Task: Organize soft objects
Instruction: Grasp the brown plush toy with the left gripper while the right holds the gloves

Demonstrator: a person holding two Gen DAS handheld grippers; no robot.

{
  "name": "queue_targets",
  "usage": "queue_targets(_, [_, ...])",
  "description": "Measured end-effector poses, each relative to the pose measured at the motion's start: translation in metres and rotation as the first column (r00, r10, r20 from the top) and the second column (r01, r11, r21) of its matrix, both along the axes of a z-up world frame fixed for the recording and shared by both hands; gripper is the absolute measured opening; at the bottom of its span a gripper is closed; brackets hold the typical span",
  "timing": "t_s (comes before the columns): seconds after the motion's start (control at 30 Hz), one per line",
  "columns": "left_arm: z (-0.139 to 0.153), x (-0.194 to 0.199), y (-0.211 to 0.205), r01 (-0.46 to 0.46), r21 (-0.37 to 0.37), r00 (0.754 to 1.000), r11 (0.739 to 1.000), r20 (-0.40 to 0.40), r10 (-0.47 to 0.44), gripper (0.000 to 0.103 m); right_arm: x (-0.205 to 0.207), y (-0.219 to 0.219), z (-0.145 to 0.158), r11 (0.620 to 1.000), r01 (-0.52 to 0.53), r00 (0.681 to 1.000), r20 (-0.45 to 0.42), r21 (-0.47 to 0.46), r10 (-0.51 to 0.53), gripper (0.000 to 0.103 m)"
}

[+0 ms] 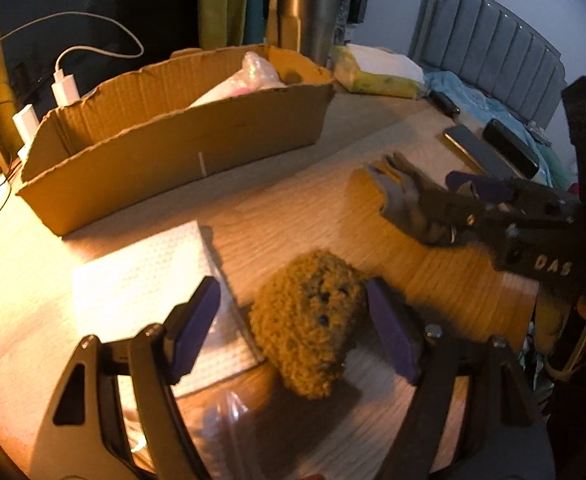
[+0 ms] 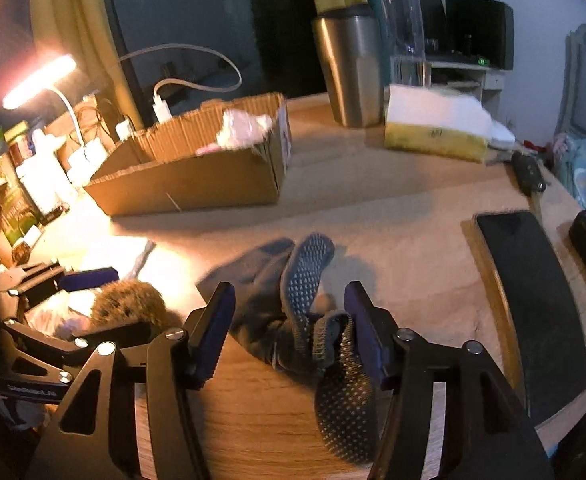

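Note:
A fuzzy mustard-brown soft toy [image 1: 309, 320] lies on the wooden table [image 1: 333, 216] between the jaws of my left gripper [image 1: 291, 286]. The jaws stand wide; the right pad is close to the toy and the left pad is apart from it. A grey dotted glove [image 2: 305, 276] lies crumpled between the jaws of my right gripper [image 2: 291, 292], which is open, its left pad clear of the fabric. The left wrist view shows the right gripper [image 1: 429, 204] over the glove [image 1: 397, 192]. In the right wrist view the left gripper [image 2: 101, 304] and the toy [image 2: 129, 300] sit at the left.
A low cardboard box [image 1: 173, 160] [image 2: 193, 184] stands at the back left with a pink-white soft thing [image 1: 253, 76] inside. A white paper towel [image 1: 145, 264] lies beside the toy. A steel tumbler [image 2: 349, 64], a tissue pack [image 2: 437, 128] and a phone [image 2: 533, 300] stand nearby.

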State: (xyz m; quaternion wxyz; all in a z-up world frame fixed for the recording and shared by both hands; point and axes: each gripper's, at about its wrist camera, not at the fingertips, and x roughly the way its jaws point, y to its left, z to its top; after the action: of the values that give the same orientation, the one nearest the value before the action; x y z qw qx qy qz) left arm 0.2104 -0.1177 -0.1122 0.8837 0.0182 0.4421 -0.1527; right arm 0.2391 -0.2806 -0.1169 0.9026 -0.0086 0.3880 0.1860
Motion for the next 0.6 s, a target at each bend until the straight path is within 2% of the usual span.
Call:
queue_targets(0.13, [-0.003,0.003,-0.007,0.015,0.010,1.000,1.000,-0.007,-0.015,0.077,0.002,0.001,-0.010,1.000,-0.014,0.999,-0.032,0.007,0.014,0.064])
queue_targets(0.37, [-0.011,-0.001,-0.022,0.054,0.073,0.998,0.996,-0.014,-0.054,0.075,-0.003,0.002,-0.012,1.000,-0.024,1.000,-0.009,-0.004,0.024,0.063])
queue_targets(0.4, [-0.011,-0.002,-0.022,0.057,0.075,0.998,0.996,-0.012,-0.056,0.075,-0.004,0.003,-0.012,1.000,-0.029,1.000,-0.008,-0.005,0.029,0.059])
queue_targets(0.53, [-0.011,-0.004,-0.023,0.066,0.074,0.998,0.995,-0.002,-0.067,0.053,-0.011,0.005,-0.012,0.998,-0.058,0.998,0.004,0.000,0.058,0.041])
queue_targets(0.57, [-0.010,-0.005,-0.023,0.072,0.069,0.997,0.995,-0.003,-0.072,0.049,-0.013,0.007,-0.011,0.998,-0.066,0.998,0.009,0.001,0.066,0.033])
queue_targets(0.6, [-0.010,-0.005,-0.023,0.075,0.065,0.997,0.995,-0.003,-0.075,0.045,-0.015,0.009,-0.011,0.997,-0.073,0.997,0.012,-0.006,0.073,0.032])
